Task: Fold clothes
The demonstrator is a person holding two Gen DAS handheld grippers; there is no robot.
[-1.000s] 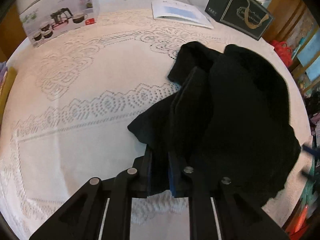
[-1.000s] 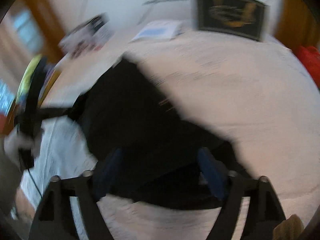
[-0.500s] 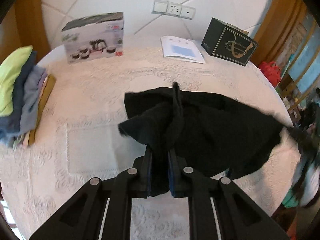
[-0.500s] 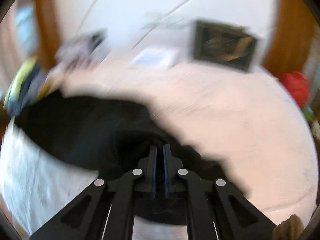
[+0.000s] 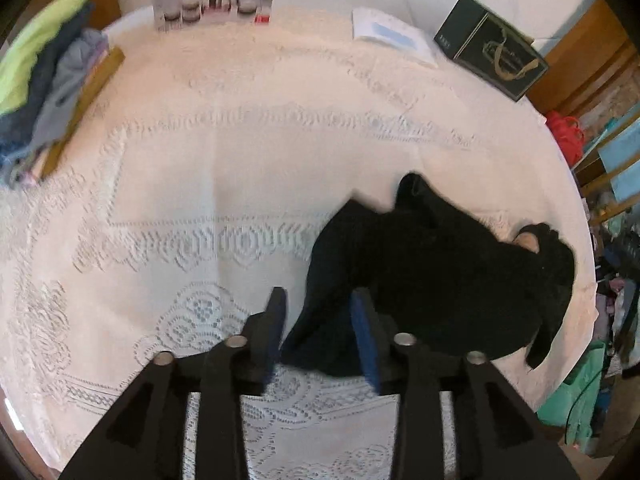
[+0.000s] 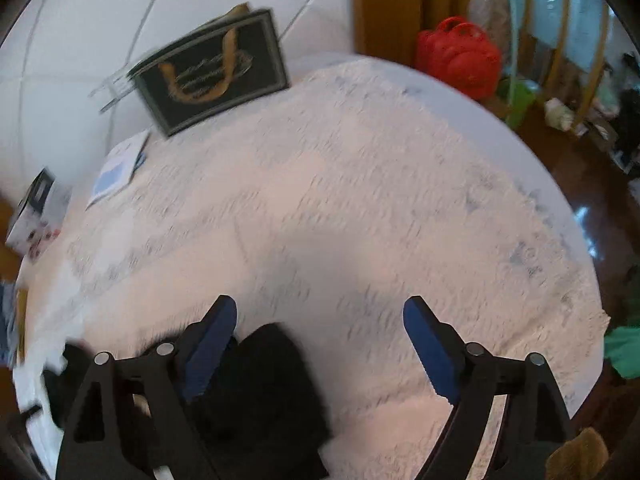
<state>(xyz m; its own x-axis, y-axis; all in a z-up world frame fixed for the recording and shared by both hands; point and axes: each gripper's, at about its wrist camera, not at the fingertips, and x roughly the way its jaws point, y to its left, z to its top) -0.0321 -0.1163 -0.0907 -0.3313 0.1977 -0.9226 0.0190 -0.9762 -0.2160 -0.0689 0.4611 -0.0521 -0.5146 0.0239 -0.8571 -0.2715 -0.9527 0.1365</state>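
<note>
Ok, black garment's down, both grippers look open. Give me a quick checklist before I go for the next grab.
1. Left gripper released: ok, jaws just opened, cloth between them unpinched.
2. Right gripper released: ok, jaws just opened wide.
3. Black garment lying flat: not ok, bunched and crumpled.
4. Garment fully on the table: cannot tell, it reaches close to the right edge.
5. Folded pile out of the way: ok.
</note>
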